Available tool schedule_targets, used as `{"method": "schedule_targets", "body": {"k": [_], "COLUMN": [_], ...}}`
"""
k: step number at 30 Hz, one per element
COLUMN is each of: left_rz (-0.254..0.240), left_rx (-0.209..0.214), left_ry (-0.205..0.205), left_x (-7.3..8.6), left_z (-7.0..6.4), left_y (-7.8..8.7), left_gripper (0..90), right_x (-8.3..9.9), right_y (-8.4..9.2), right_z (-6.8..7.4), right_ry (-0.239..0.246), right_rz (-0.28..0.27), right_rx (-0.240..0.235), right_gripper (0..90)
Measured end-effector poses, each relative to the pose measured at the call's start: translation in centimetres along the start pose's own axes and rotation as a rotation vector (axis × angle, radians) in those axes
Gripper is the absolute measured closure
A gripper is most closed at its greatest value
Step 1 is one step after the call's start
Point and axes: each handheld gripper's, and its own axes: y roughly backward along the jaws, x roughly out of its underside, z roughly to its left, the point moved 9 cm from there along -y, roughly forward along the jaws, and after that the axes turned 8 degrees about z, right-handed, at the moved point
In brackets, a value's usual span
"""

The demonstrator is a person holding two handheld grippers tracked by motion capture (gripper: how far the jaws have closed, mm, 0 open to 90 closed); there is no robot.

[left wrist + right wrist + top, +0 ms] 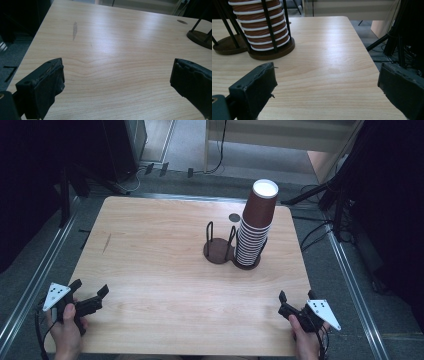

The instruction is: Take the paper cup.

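Wooden table (165, 270) bare between cup stack (256, 222), near edge

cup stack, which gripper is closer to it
Right. The right gripper sits at the table's near right corner, just below the cup stack. The left gripper is at the near left corner, far across the table.

Cup stack (259, 25) top cropped (right gripper view)

stack of cups (256, 222) in right holder (246, 262), empty holder (218, 251) touching its left, on table (150, 270)
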Motion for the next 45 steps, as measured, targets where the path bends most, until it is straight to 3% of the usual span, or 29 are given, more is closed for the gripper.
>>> {"method": "schedule_targets", "body": {"k": [8, 10, 15, 18, 22, 23, 27, 33, 45], "left_rz": [-0.007, -0.007, 0.001, 0.007, -0.002, -0.006, -0.01, -0.018, -0.033], "left_rx": [-0.003, -0.002, 0.006, 0.021, 0.025, 0.022, 0.021, 0.019, 0.015], "left_ry": [0.014, 0.012, -0.006, -0.006, 0.006, 0.015, 0.026, 0.031, 0.019], "left_x": [0.0, 0.0, 0.1, 0.1, 0.1, 0.1, 0.1, 0.1, 0.3], "left_z": [0.1, 0.0, -0.3, -0.3, -0.3, -0.2, 0.0, 0.1, -0.2], "left_y": [0.1, 0.1, 0.1, 0.0, 0.2, 0.2, 0.3, 0.5, 0.9], "left_gripper": [0.0, 0.0, 0.0, 0.0, 0.0, 0.0, 0.0, 0.0, 0.0], "right_x": [-0.2, -0.3, -0.7, -1.3, -2.0, -2.5, -3.0, -5.3, -8.4], "right_y": [-0.1, -0.3, -0.2, -0.1, -0.2, 0.0, 0.2, 0.7, 0.3], "right_z": [-0.2, -0.4, -0.1, 0.4, 1.6, 2.7, 4.0, 5.0, 7.2], "right_ry": [-0.042, -0.037, -0.048, -0.081, -0.059, -0.031, 0.008, -0.019, 0.016], "right_rz": [-0.005, 0.007, 0.007, 0.009, 0.009, 0.001, -0.002, -0.026, -0.026], "right_rx": [-0.014, 0.009, -0.009, -0.022, -0.035, -0.048, -0.054, -0.094, -0.132], "right_gripper": [12.4, 12.4, 11.4, 11.1, 11.2, 9.4, 8.3, 4.8, 1.1]}}
